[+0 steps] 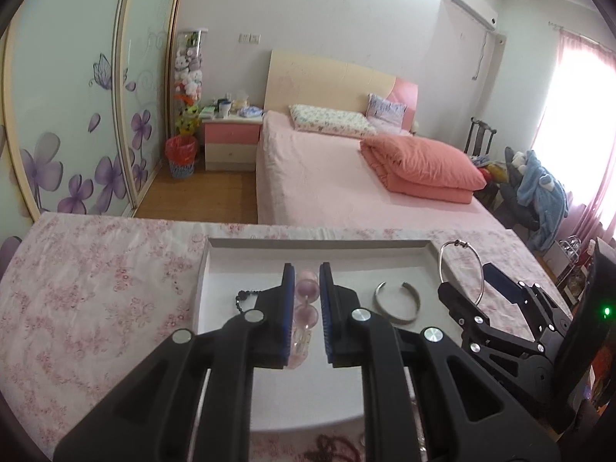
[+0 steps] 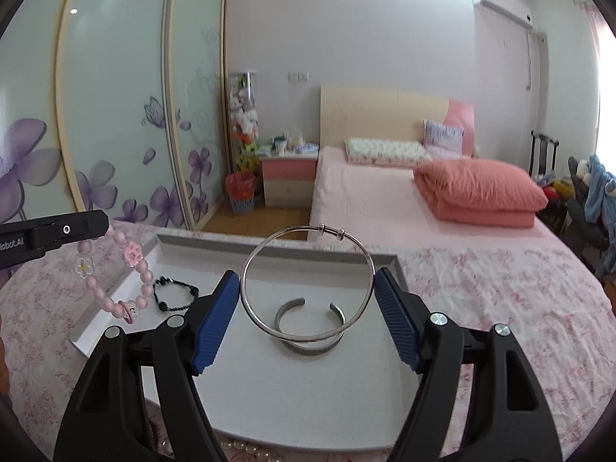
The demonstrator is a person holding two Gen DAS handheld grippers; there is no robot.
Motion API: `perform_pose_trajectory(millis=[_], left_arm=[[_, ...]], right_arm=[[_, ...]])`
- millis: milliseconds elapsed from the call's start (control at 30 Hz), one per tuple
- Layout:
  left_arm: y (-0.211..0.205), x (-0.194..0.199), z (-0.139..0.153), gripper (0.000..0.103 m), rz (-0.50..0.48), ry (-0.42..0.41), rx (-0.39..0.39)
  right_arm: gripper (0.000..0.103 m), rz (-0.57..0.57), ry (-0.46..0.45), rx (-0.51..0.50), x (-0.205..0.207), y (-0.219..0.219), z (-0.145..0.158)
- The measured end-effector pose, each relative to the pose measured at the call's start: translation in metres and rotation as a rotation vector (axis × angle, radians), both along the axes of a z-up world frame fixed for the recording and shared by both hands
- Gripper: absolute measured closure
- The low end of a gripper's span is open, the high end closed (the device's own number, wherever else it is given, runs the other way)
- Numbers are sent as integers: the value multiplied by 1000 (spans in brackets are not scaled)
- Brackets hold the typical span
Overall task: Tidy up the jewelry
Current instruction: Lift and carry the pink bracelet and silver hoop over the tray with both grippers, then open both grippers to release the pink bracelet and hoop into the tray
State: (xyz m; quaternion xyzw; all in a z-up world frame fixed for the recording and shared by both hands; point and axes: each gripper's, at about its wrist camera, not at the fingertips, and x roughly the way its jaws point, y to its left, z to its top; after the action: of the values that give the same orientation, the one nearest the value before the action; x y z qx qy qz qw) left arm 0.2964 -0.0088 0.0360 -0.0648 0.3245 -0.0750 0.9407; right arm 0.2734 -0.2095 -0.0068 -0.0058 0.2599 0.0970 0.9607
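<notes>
My left gripper (image 1: 304, 308): nearly closed, pinching a pink bead bracelet (image 2: 115, 269). From my right-hand camera the bracelet hangs in a loop from the jaws over the tray's left edge.
Bracelet charms: a white flower with a yellow centre, a pink paw print, and a small pink-and-white figure at the bottom of the loop.
My right gripper (image 2: 308, 300): jaws standing wide, the blue ribbed pads pressed on either side of a thin silver bangle (image 2: 252, 254). The bangle is held on edge, tilted, with two small sliding rings at its top.
Tray (image 2: 269, 392): white, shallow, with a raised grey-white rim, lying on a pink floral cloth (image 2: 500, 308).
In the tray, right part: an open silver cuff (image 2: 310, 344), lying flat with its gap toward the bed, directly below the bangle I hold. Marks run along its outer band, too small to read.
In the tray, left part: a black cord bracelet (image 2: 175, 294) with dark beads, lying flat beside the hanging pink loop.
Near edge: a few clear pearly beads (image 2: 246, 448) on the cloth just outside the tray; in the left view, something dark red and beaded there too.
Writing: white letters on the side of my left gripper read "obot.AI", cut off at the frame edge.
Other marks: a green light (image 1: 606, 311) glows on my right gripper's body in the left view.
Beyond: a pink bed (image 2: 385, 208) with a folded coral quilt.
</notes>
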Motion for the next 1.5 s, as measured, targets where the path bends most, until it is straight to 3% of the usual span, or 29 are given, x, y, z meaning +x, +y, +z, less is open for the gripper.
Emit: perform_pose_trajectory(millis=[167,500,667,1500], left_arm=[[-3,20,-16,89,2,38,-2],[-4,39,-34,89,9,77,-23],[-2,39,-33,78,8,66,-32],[6,16,-41,78,27,91,-24]], right_arm=[[31,9,101,-11,17,7,-14],[30,2,184,-9,34,9,-27],[24,2,171,1,29,6,-24],[25,5,140,9,8,-6,-17]])
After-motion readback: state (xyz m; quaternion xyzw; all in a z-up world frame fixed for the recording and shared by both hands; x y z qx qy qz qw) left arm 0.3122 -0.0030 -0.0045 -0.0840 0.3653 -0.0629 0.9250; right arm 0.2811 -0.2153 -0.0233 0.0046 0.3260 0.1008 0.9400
